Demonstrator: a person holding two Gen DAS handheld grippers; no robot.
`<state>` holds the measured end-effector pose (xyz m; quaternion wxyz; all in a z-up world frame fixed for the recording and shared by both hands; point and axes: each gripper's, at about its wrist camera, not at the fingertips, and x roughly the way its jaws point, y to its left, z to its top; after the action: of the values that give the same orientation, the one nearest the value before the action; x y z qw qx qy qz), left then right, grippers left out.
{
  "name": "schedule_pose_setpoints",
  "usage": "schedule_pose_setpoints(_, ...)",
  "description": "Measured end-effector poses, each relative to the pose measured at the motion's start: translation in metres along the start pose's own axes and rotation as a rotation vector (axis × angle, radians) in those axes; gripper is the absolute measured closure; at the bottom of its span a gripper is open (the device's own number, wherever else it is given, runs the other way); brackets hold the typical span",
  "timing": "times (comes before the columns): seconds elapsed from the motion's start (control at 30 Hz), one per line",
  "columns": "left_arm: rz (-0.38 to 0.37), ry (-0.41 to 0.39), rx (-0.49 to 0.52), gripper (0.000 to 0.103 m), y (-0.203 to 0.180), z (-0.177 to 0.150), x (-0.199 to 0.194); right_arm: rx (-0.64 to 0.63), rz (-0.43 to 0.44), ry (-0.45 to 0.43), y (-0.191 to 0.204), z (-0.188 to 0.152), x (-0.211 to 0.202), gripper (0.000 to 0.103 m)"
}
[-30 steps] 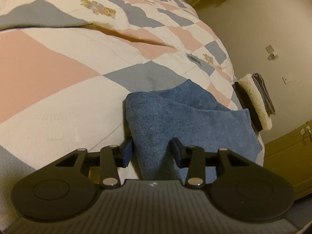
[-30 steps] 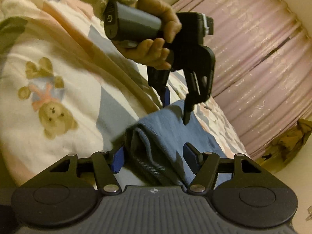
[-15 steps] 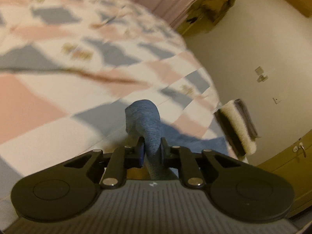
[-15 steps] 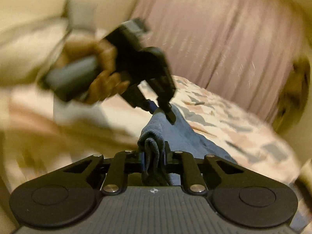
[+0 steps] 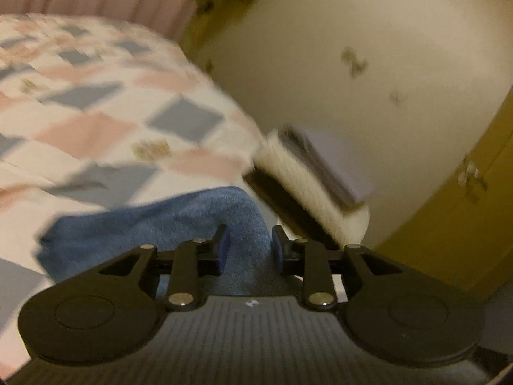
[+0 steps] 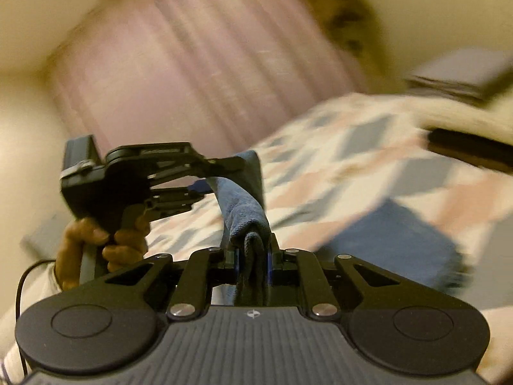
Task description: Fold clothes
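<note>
A blue towel (image 5: 154, 227) lies on the patchwork quilt (image 5: 96, 128). My left gripper (image 5: 248, 250) has its jaws around a raised fold of the towel, with a gap between the pads. In the right wrist view my left gripper (image 6: 224, 176) holds the towel's far corner up off the bed. My right gripper (image 6: 253, 256) is shut on the towel's near edge (image 6: 243, 211), lifted. The rest of the towel (image 6: 394, 243) hangs down to the quilt (image 6: 336, 166).
A folded stack of white fleece and dark clothes (image 5: 307, 186) sits at the bed's right edge. A pink curtain (image 6: 192, 64) hangs behind the bed. A yellow cabinet (image 5: 465, 208) stands at the right by a cream wall.
Both grippers closed on the towel's edge and lifted it off the quilt. Both views swung right. The left jaws look wider now than half a second ago.
</note>
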<state>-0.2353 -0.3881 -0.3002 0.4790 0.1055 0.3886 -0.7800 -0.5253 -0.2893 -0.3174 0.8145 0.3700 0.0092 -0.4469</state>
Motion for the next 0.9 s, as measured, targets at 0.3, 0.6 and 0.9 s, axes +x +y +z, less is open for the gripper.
schedule_pose_setpoints(0.3,0.164,-0.027,0.041,0.085,0.029,-0.066,-0.019,0.287,-0.059,0.097,-0.097,-0.015,0.032,0.087)
schedule_pose_setpoints(0.6,0.224,-0.032,0.069,0.085,0.031,-0.106,-0.026,0.179,0.007,0.052,-0.087,0.017,0.033,0.089)
schedule_pose_setpoints(0.9,0.264,0.005,0.104,0.084,0.018,-0.124,-0.011,0.308,-0.111,0.158,-0.135,-0.008,0.040,0.091)
